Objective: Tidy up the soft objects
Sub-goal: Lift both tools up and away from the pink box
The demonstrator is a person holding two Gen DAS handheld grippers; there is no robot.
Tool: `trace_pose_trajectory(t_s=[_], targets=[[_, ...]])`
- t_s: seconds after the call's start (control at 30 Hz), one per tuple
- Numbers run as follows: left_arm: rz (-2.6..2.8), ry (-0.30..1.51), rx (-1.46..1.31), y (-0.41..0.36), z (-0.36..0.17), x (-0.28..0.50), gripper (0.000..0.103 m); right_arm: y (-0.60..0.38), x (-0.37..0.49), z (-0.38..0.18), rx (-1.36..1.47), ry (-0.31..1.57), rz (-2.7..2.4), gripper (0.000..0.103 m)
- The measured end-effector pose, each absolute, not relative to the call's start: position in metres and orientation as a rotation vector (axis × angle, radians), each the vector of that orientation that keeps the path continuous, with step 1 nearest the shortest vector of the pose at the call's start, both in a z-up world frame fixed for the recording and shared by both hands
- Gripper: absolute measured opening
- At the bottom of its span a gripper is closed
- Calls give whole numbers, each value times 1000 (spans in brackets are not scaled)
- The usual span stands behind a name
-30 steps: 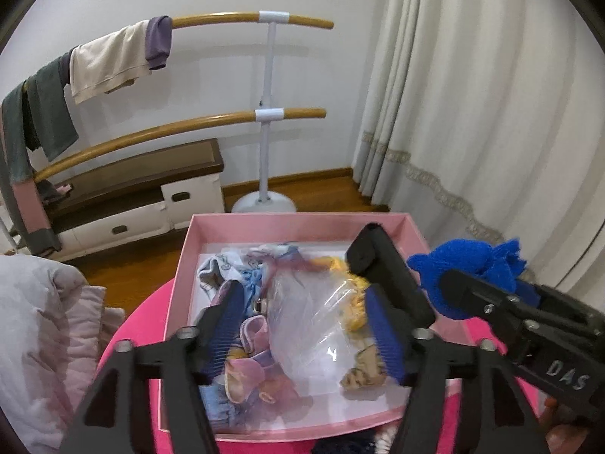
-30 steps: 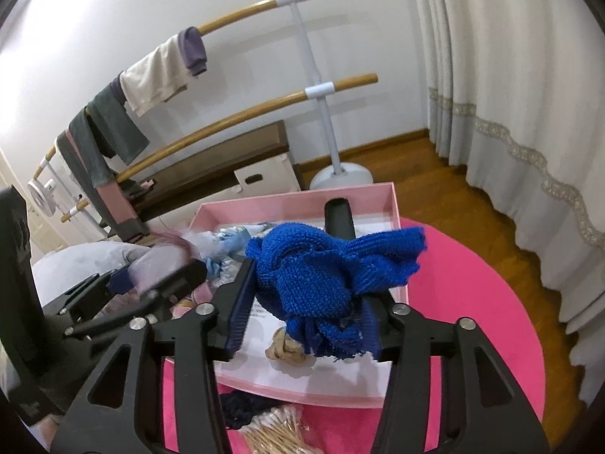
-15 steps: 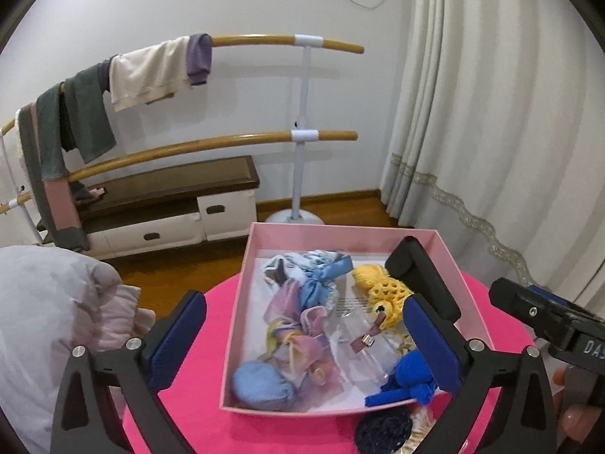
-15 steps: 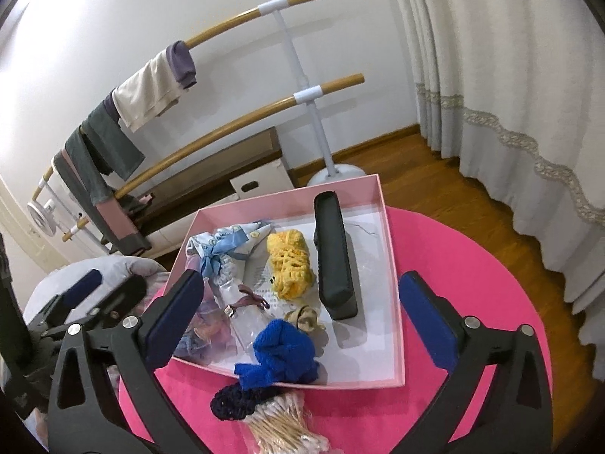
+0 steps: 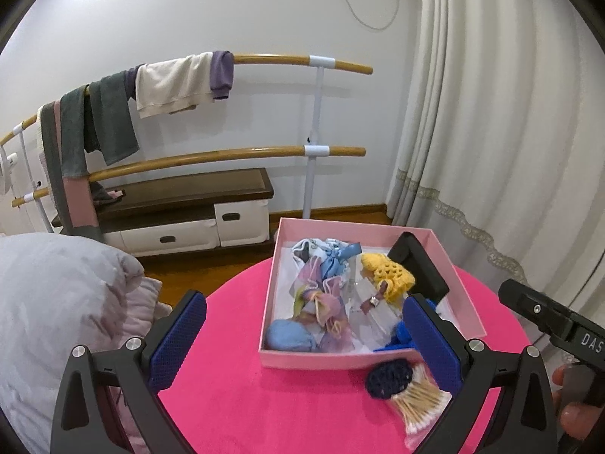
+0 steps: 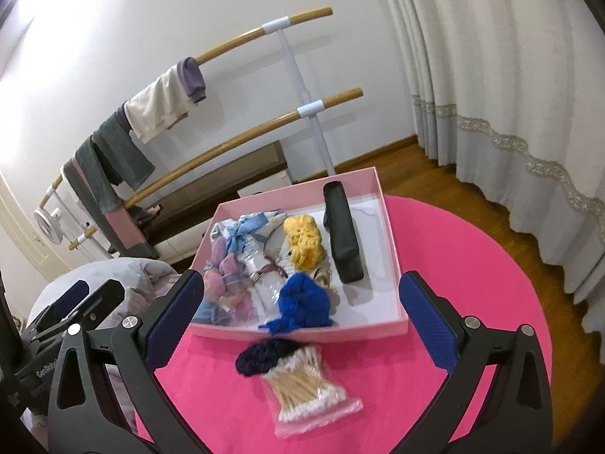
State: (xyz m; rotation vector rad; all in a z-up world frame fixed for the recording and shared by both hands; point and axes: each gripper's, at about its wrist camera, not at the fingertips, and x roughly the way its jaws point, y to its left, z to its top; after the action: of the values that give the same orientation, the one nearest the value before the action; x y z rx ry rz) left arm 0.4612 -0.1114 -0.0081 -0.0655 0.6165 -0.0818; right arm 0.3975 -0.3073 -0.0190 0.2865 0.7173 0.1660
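A pink box [image 6: 393,249] sits on a round pink table [image 6: 472,265], and every place below is given relative to that box. Inside it lie soft items: a royal-blue knitted piece [image 6: 304,302] against the near wall, a yellow crocheted piece [image 6: 302,238] toward the middle, pastel fabric bundles [image 6: 227,280] along the left wall, and a black case [image 6: 342,236] along the right side, its long axis running from the near wall to the far wall.

Outside the box, just in front of its near wall, a dark navy crocheted piece [image 6: 264,355] rests on the table, touching a clear bag of cotton swabs [image 6: 306,386]. This piece looks like the next soft item to go in.

The right gripper [image 6: 302,321] hangs released, fingers spread wide and holding nothing, with the navy piece directly ahead and below, between its fingers. The left gripper [image 5: 302,340] is likewise released and empty, set further to the box's left; the navy piece [image 5: 389,380] sits by its right finger. The right gripper seems the nearer and better lined up.

In the left view, the blue knitted piece is partly hidden behind that gripper's right finger. How the navy piece is shaped underneath cannot be made out, nor whether it overlaps the swab bag.
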Motion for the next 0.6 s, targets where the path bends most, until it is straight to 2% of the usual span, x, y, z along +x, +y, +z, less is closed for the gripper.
trace_pose_trajectory(t_s=[0.6], targets=[[-62,625,-78,-83,8,338,103,-295,300,6,258,616,165,103]])
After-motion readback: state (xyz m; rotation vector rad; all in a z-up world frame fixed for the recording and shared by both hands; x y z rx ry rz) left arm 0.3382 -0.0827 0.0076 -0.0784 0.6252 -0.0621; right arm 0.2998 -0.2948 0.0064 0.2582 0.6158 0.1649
